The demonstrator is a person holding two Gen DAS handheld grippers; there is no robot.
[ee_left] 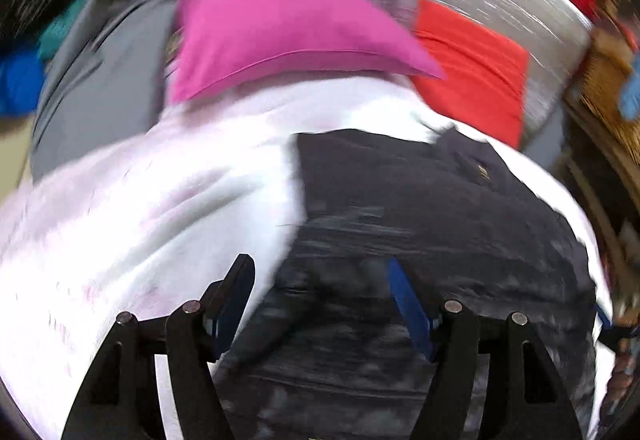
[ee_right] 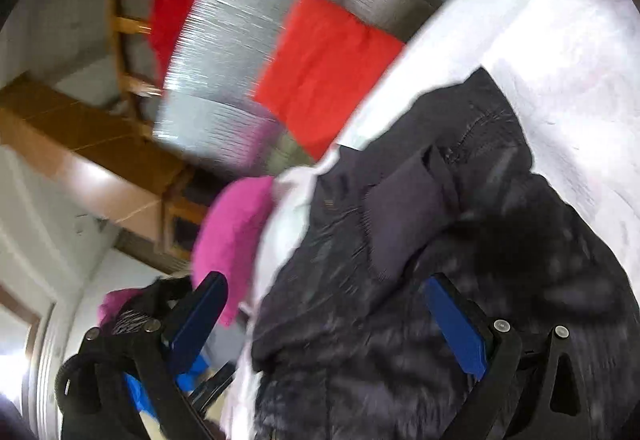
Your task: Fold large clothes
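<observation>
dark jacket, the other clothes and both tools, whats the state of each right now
dark jacket: lying crumpled on the white sheet, not gripped
white sheet: spread out, wrinkled
pink garment: folded, resting on the sheet's far edge
orange-red garment: folded flat on the silver surface
left tool: open, above the jacket
right tool: open, nothing between its fingers

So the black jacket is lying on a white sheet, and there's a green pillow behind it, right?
Almost. The black jacket does lie on the white sheet, but the pillow behind it is pink, not green. The left wrist view shows it best.
</observation>
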